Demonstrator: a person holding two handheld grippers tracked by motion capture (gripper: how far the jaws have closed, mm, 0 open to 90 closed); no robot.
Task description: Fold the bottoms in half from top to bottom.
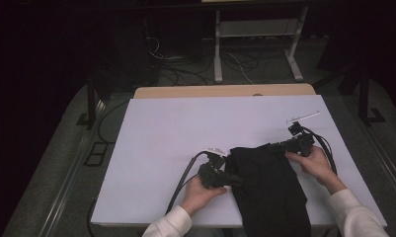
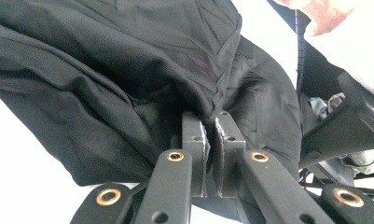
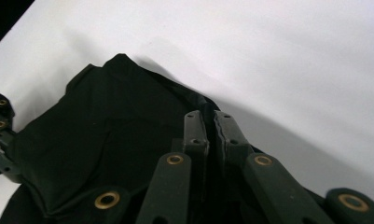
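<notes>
- A black garment (image 1: 267,185) lay on the white worktop (image 1: 176,138), toward the near edge at about 5 o'clock from the worktop's middle, its lower part hanging over that edge.
- The left tool (image 1: 233,180) sat at the garment's 9 o'clock side, held by the person's left hand (image 1: 200,192); a black cable ran from it toward the near edge.
- In the left gripper view, the left tool (image 2: 211,122) had its jaws nearly together, pinching a gathered fold of the black garment (image 2: 105,79).
- The right tool (image 1: 274,146) sat at the garment's far corner, about 1 o'clock of the cloth, held by the right hand (image 1: 314,165).
- In the right gripper view, the right tool (image 3: 209,119) had its jaws drawn narrow on the edge of the garment (image 3: 100,140), with the white worktop (image 3: 268,56) beyond.
</notes>
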